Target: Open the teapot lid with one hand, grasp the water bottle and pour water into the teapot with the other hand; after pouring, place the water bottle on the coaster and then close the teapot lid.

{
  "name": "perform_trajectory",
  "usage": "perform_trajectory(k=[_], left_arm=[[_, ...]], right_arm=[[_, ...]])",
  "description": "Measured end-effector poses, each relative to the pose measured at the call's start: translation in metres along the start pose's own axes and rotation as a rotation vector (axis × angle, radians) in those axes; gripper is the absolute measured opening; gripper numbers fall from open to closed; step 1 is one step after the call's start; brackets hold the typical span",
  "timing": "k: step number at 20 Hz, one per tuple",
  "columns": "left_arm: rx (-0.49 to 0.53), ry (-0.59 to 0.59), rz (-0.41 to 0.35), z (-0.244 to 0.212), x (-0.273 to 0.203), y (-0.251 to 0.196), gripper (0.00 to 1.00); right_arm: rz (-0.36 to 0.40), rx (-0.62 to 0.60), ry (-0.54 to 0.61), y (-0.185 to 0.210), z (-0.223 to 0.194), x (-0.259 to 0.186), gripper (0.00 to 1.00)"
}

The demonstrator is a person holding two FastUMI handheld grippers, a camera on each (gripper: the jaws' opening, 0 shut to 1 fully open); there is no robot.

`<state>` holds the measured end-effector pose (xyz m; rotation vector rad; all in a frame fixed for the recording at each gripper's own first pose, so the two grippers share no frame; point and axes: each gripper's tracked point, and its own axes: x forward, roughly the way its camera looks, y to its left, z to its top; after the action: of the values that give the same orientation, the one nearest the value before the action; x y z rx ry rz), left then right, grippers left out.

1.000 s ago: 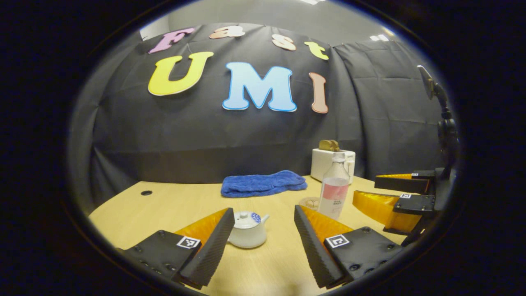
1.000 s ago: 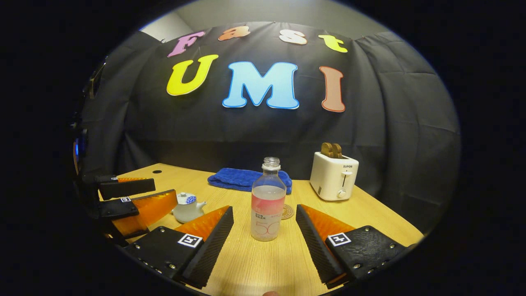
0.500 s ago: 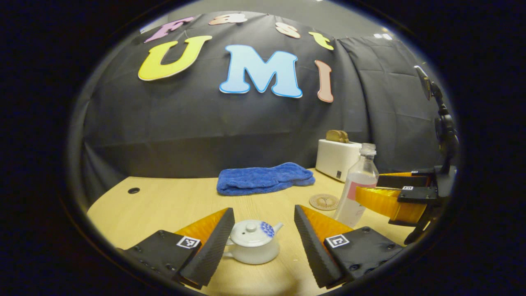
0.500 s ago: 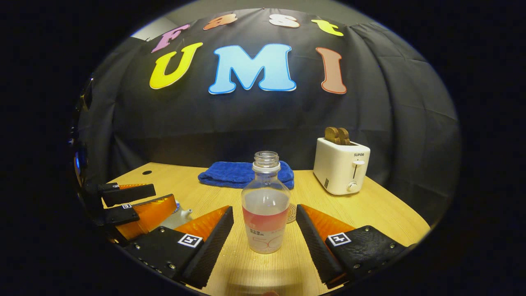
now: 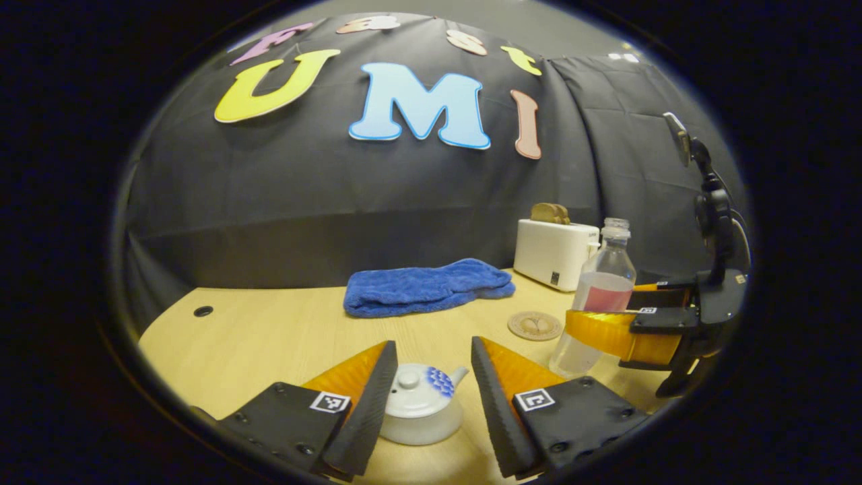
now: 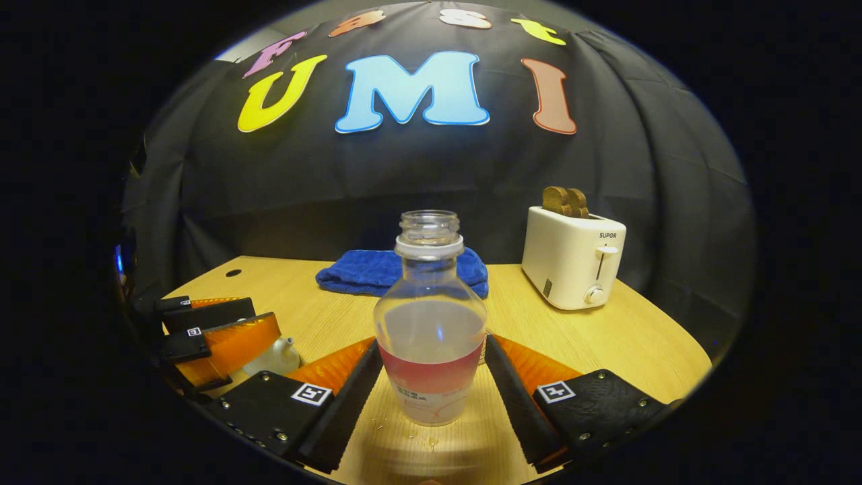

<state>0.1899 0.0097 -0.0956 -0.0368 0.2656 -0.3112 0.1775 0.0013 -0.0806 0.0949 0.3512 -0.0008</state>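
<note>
The black cloth wall closes off the back of the booth, and in front of it I have a light wooden table [image 6: 606,343] with a blue towel [image 5: 427,288] and a white toaster [image 6: 574,256] toward the rear. In the left gripper view, my left gripper [image 5: 433,397] sits low over the teapot [image 5: 423,408], its 2 fingers spread and standing on either side of the lid [image 5: 416,393], which is on the pot; I see no contact with it. The round coaster [image 5: 535,325] lies bare on the table, just beside the water bottle [image 5: 597,298]. In the right gripper view, the bottle stands upright on the table, uncapped and partly filled, directly between the fingers of my right gripper [image 6: 434,391]. Those fingers are parted and flank the labelled lower body closely; I cannot tell whether they touch it. From the left gripper view, one right finger [image 5: 606,331] crosses in front of the bottle.
</note>
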Motion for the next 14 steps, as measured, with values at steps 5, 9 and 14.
perform_trajectory(k=[5,9,14], left_arm=[[-0.005,-0.007,0.042,0.000,-0.001,0.008,0.52],[-0.005,-0.009,0.050,0.001,-0.004,0.010,0.31],[-0.002,-0.007,0.058,0.002,-0.003,0.010,0.30]], right_arm=[[-0.011,-0.015,0.016,-0.001,-0.006,0.001,0.95],[-0.013,-0.025,0.021,-0.002,-0.008,0.002,0.95],[-0.014,-0.045,0.012,-0.001,-0.008,0.002,0.95]])
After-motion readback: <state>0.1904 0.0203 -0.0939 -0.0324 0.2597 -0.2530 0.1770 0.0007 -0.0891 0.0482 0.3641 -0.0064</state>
